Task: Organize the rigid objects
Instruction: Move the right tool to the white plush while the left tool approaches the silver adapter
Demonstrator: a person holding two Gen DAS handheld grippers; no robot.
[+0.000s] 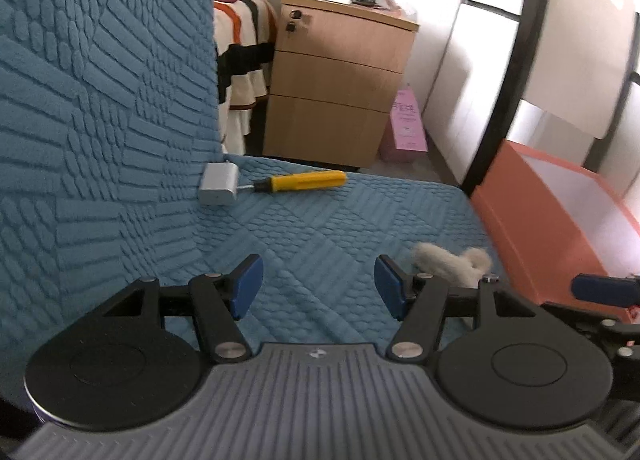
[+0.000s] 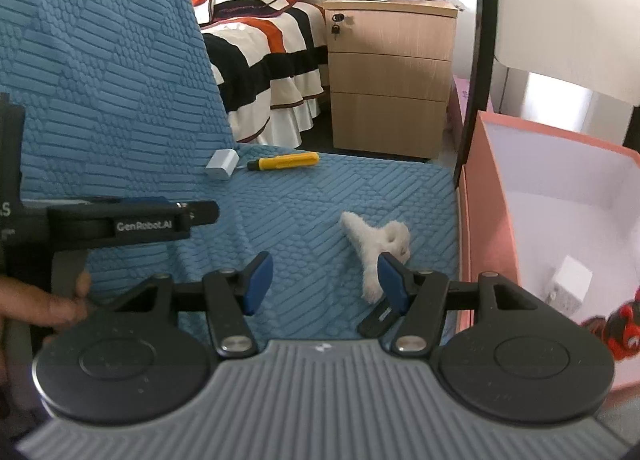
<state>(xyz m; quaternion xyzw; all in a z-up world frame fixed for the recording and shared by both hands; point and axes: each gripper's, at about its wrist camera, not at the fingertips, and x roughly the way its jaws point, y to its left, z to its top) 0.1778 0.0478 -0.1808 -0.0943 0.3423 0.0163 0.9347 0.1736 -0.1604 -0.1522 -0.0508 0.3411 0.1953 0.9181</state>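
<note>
Both grippers, left [image 1: 318, 286] and right [image 2: 325, 282], are held wide and empty above the sofa [image 2: 320, 196]; the screwdriver [image 1: 301, 182] is best gripped mid-handle, then boxed [image 2: 560, 196].

The sofa cover [image 1: 320, 228] is showing as matt embossed teal cloth, the silver box [image 1: 218, 184] as brushed metal, the yellow-handled tool [image 1: 304, 181] as smooth plastic, the white toy [image 2: 374, 248] as fluffy plush, the cabinet [image 1: 340, 92] as wood-grain laminate.
</note>
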